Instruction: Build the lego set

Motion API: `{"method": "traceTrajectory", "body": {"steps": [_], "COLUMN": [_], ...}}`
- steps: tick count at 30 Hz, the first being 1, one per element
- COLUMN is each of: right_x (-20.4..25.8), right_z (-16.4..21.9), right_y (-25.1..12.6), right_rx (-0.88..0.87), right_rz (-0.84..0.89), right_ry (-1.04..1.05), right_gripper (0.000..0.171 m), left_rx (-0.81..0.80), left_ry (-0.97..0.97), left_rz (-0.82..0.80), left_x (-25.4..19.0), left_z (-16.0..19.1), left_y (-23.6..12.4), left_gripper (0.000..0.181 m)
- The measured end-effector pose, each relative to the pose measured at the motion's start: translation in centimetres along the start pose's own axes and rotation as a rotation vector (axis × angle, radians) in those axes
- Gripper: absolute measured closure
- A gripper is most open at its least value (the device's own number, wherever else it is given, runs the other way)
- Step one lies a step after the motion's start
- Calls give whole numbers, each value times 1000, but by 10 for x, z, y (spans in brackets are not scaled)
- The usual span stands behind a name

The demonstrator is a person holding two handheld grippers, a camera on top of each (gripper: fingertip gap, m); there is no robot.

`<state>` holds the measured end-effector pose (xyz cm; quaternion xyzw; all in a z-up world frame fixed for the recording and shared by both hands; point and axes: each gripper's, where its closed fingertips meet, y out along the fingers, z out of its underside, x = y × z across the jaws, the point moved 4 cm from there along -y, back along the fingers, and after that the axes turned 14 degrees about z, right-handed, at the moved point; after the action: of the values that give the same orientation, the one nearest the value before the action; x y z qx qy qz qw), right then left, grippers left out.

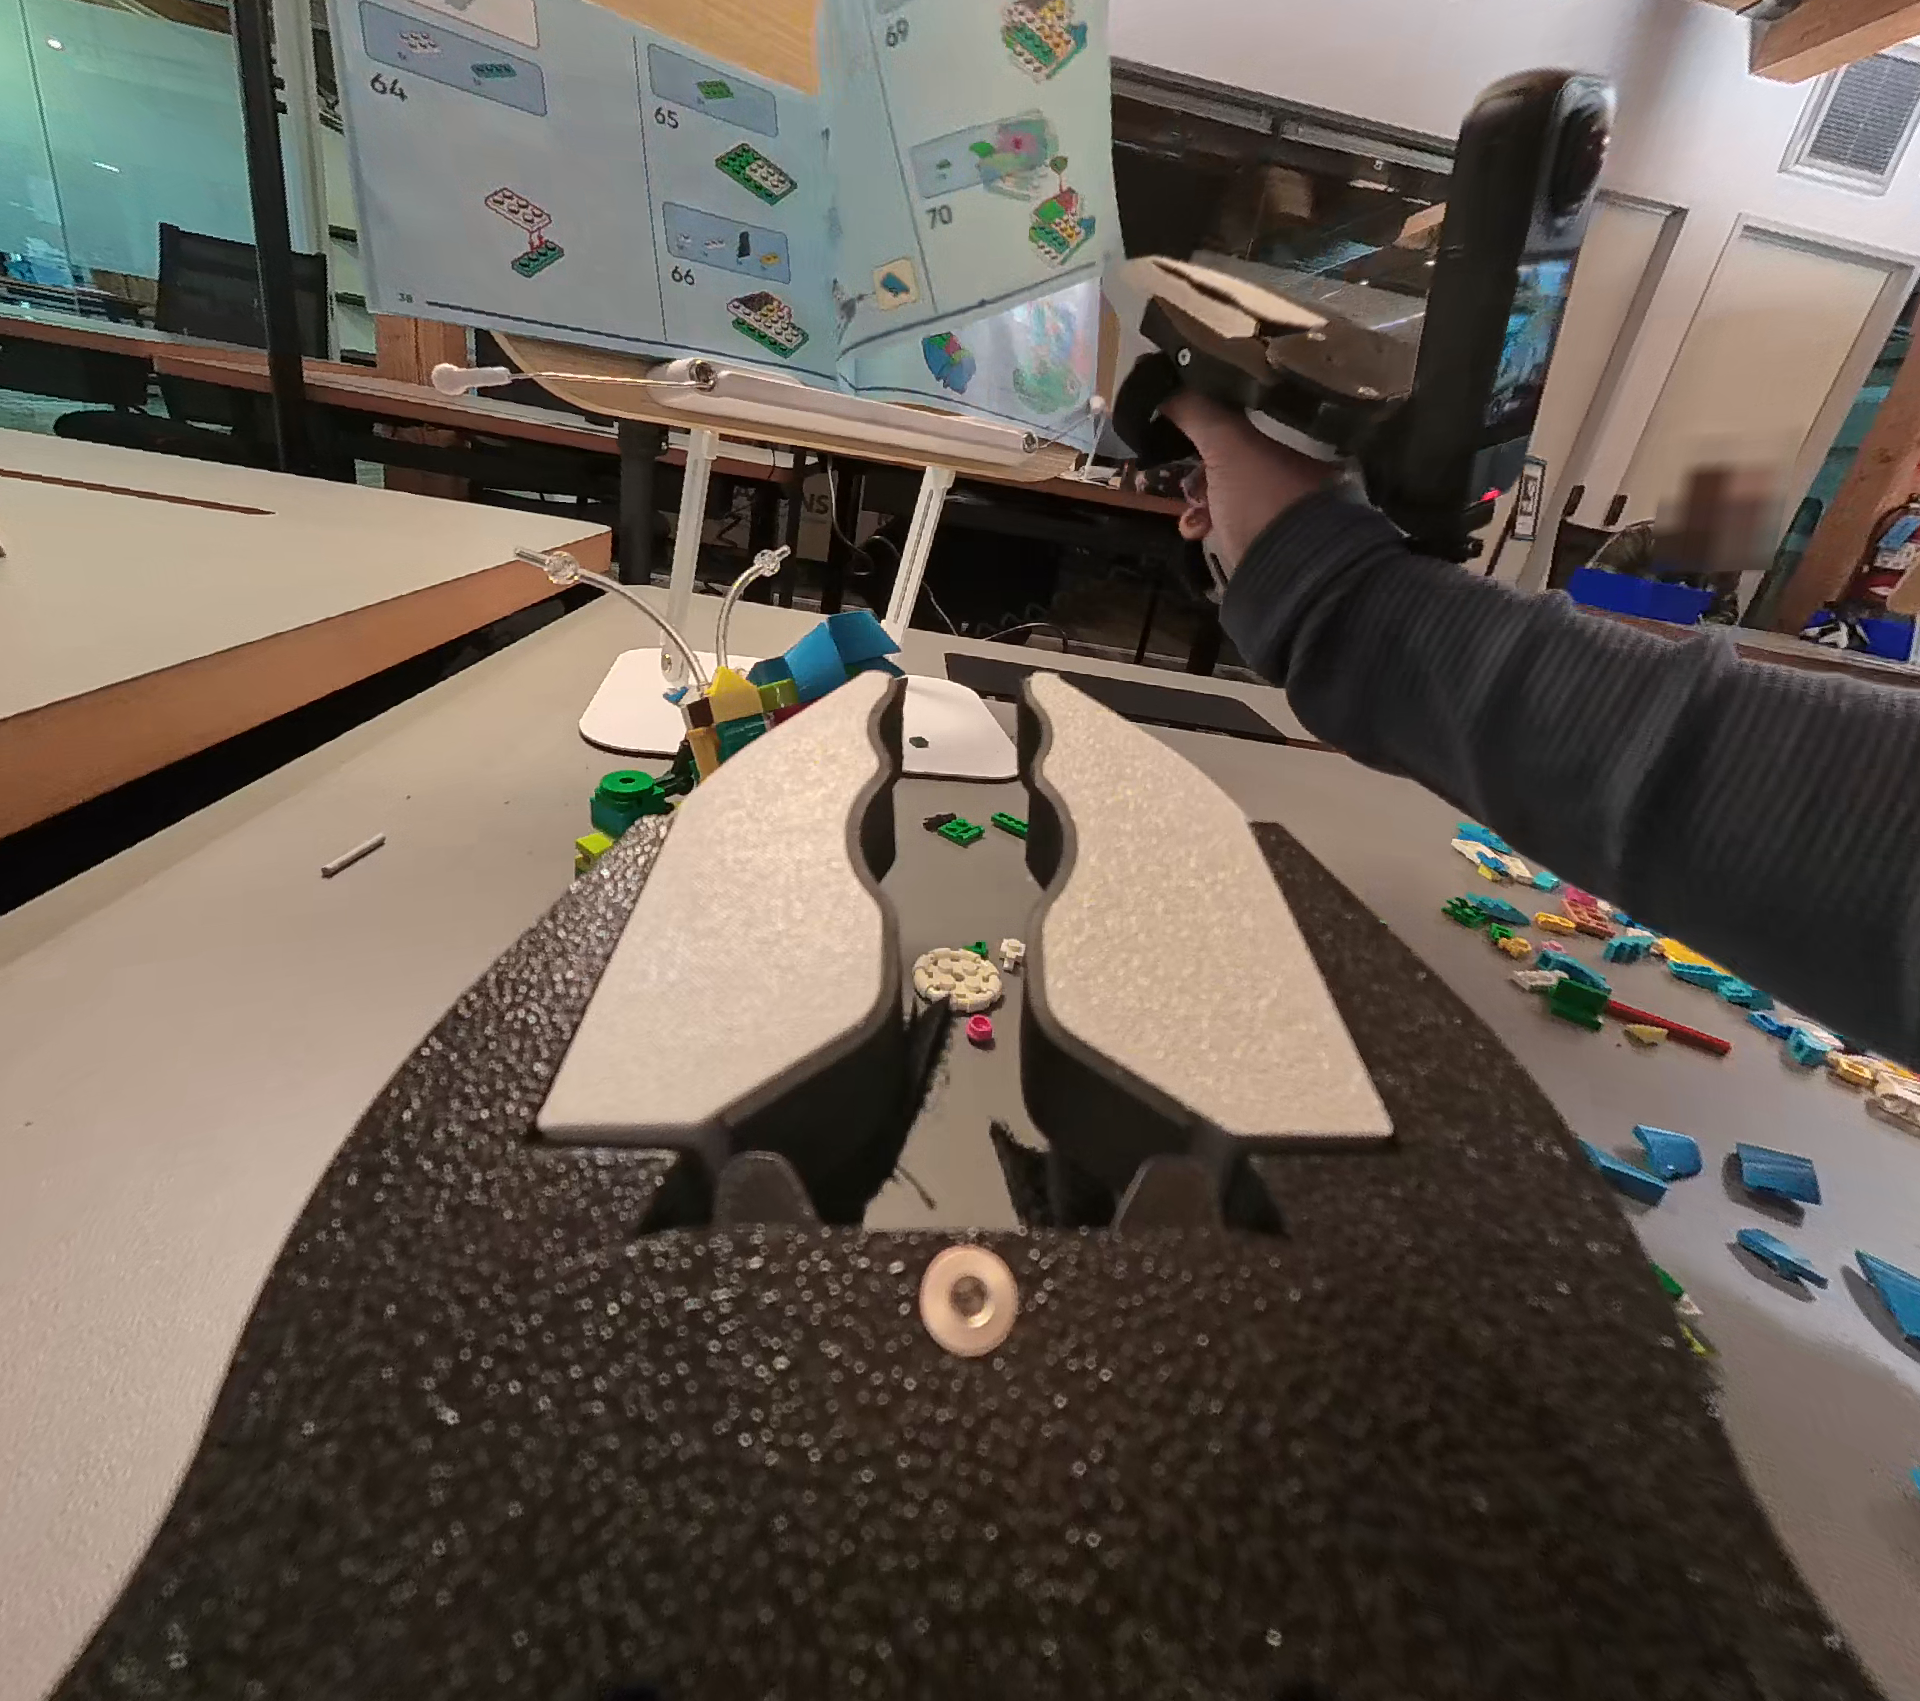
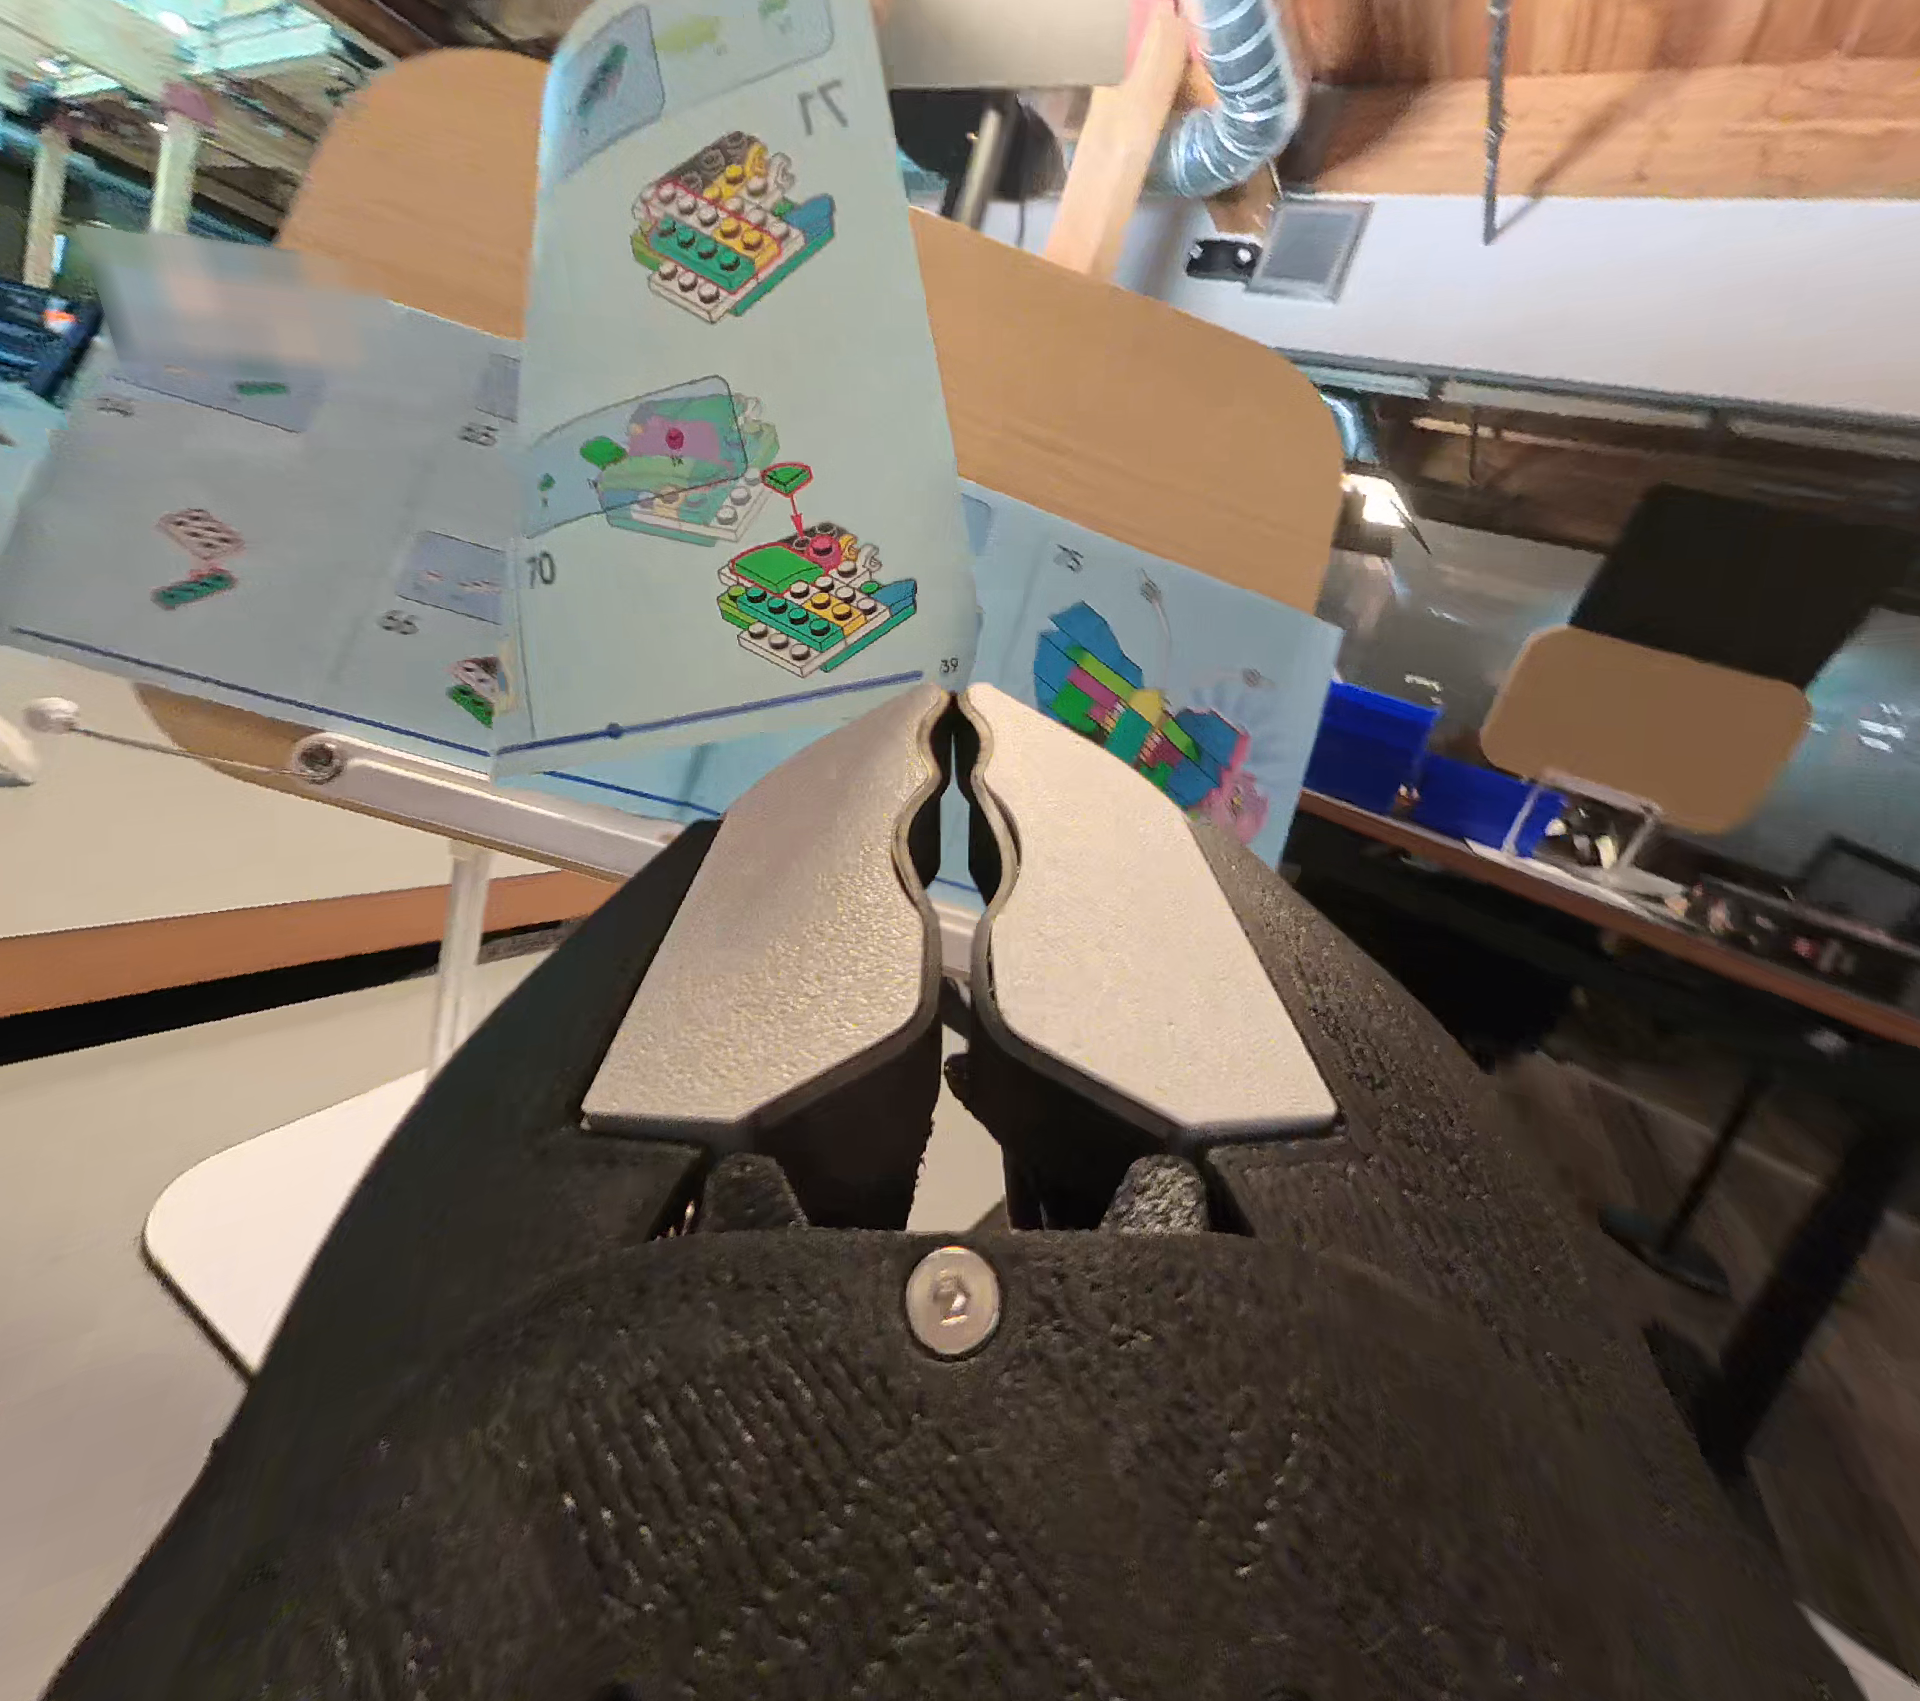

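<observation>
The right gripper [image 2: 954, 701] has its jaws closed on the bottom corner of a page [image 2: 727, 363] of the instruction booklet [image 1: 582, 165], which stands on a white stand [image 1: 831, 415] at the back of the worktop [image 1: 260, 1028]; the page is lifted and curled, midway through a turn, and blurred; the left gripper [image 1: 956, 778] hovers low over the worktop with its jaws apart and nothing between them.

The part-built model [image 1: 758, 695] sits at the foot of the stand, just ahead of the left gripper and partly behind its left finger; loose bricks [image 1: 1621, 986] lie scattered to the right, and a round tan plate [image 1: 957, 974], a small pink stud [image 1: 980, 1028] and some green pieces [image 1: 961, 830] show through the gap between the fingers.

To turn the page well, I would carry the corner in a wide arc across to the left side, pinching only lightly so the thin paper does not tear or pull from the spine; let go once it lies flat, and check that only one leaf has come over.

It is hard to say whether one leaf or several are pinched; the next spread is mostly covered by the lifted page; the model's shape cannot be judged; the right gripper's tips are hidden in the left wrist view.
</observation>
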<state>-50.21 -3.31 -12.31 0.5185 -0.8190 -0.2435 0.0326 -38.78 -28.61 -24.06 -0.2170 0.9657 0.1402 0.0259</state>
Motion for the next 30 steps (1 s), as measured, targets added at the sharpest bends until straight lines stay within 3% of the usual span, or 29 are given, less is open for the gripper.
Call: {"method": "traceTrajectory", "body": {"steps": [30], "right_x": [-56], "right_z": [63], "right_y": [14], "right_rx": [266], "right_rz": [223], "right_ry": [129], "right_gripper": [171], "left_rx": [1], "left_ry": [-7], "left_rz": [4], "left_x": [0], "left_z": [0], "left_y": [1], "left_gripper": [161]}}
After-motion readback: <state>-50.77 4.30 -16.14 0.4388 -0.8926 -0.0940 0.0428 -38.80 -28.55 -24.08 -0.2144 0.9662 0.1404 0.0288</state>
